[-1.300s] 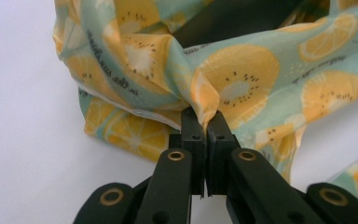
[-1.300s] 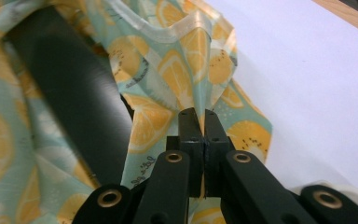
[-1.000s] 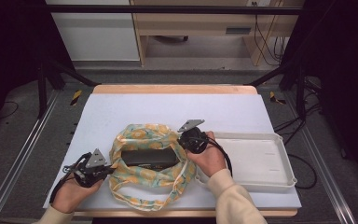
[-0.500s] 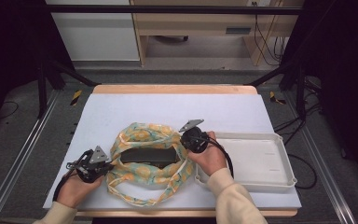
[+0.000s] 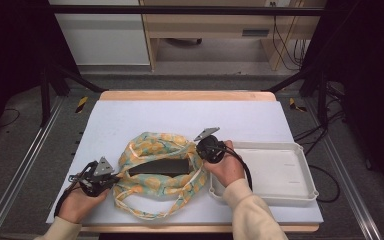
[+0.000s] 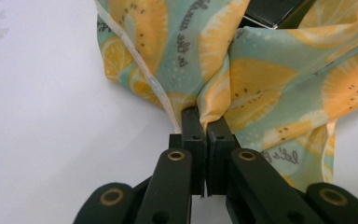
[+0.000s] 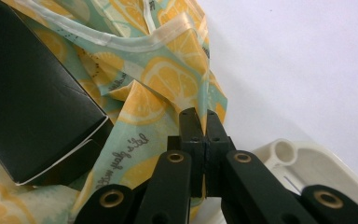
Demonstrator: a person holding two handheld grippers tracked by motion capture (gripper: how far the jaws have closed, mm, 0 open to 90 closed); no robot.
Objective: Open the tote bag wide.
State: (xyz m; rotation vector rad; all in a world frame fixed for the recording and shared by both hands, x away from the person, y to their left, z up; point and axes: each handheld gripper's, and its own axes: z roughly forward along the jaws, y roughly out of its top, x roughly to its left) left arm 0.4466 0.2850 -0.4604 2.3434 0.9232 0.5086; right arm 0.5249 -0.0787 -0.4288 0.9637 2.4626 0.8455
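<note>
The lemon-print teal fabric bag (image 5: 162,170) lies on the white bench (image 5: 145,120), a flat black box (image 5: 159,166) inside its mouth. To hold the mouth open, pull both sides evenly and gently apart. The left gripper (image 6: 204,122) and right gripper (image 7: 201,122) each have jaws clenched on the bag's edge.

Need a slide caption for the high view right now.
Both tongs, left and right, pinch opposite edges of a lemon-print bag holding a black box.
</note>
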